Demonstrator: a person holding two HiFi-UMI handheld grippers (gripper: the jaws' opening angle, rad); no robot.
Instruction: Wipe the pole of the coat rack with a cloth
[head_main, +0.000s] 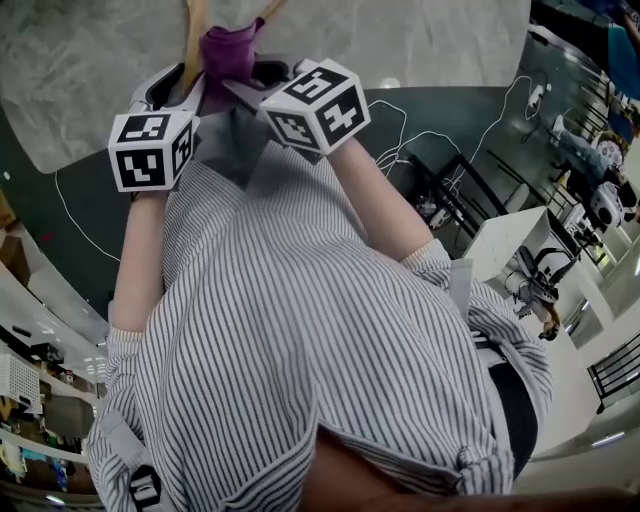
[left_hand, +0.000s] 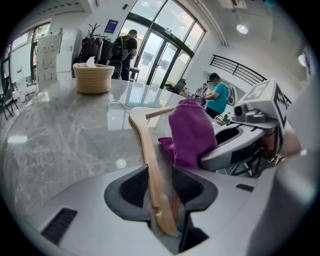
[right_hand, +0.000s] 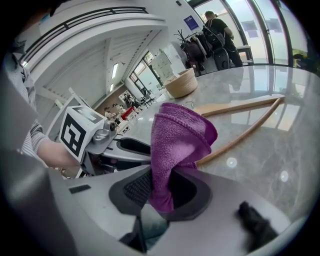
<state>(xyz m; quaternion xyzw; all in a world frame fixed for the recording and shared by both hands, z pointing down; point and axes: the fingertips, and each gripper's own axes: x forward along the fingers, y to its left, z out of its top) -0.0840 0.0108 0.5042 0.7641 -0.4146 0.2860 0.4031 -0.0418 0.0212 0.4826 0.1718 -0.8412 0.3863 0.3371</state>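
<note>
Above the table (left_hand: 60, 145), left jaws clamp a likely wooden hanger (left_hand: 145, 150), right jaws cloth (right_hand: 175, 145).

Pale grey marble-patterned tabletop (left_hand: 50, 150), glossy, with ceiling lights and tall windows mirrored in the stone. Broad slab with a rounded edge in the head view. Toward the far side, a round woven basket (left_hand: 93, 79) standing upright, something white poking from its top. Nearer, a wooden hanger (left_hand: 148, 155) stretched low over the surface, metal hook pointing toward the basket; contact with the stone impossible to judge.
</note>
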